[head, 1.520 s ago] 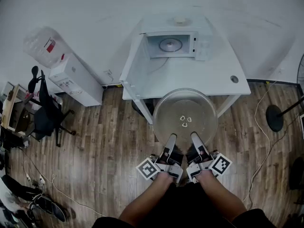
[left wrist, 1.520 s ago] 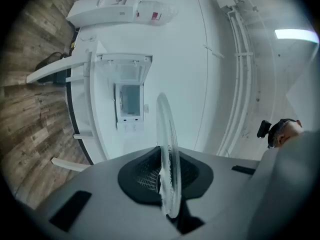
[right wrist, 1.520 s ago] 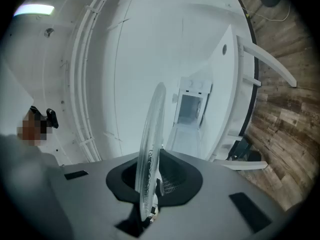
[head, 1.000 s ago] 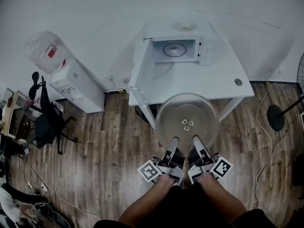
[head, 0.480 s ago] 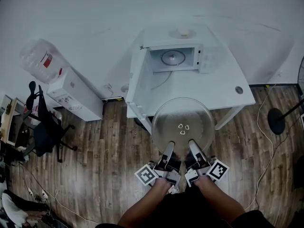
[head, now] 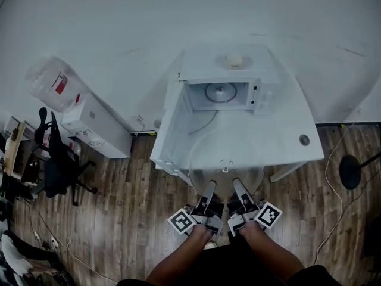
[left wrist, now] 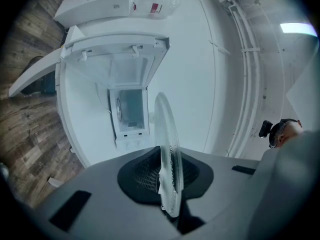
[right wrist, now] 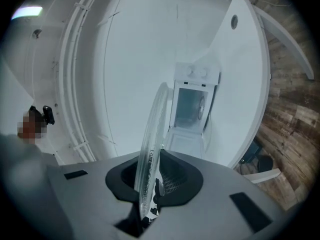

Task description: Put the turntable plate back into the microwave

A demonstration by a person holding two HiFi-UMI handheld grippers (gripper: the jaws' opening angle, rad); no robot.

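Left gripper (head: 209, 190) and right gripper (head: 237, 189) each have their jaws clamped on the near rim of the turntable plate (head: 226, 154), held level over the tabletop (head: 289, 130), facing the open microwave (head: 223, 76).

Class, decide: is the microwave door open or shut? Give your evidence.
Open. The door is swung out from the microwave, and the head view looks straight into the exposed cavity.

My right gripper (right wrist: 149, 196) pinching the near rim of the clear glass plate (right wrist: 155, 129), seen edge-on, open microwave (right wrist: 192, 106) far ahead on the white table (right wrist: 247, 74)
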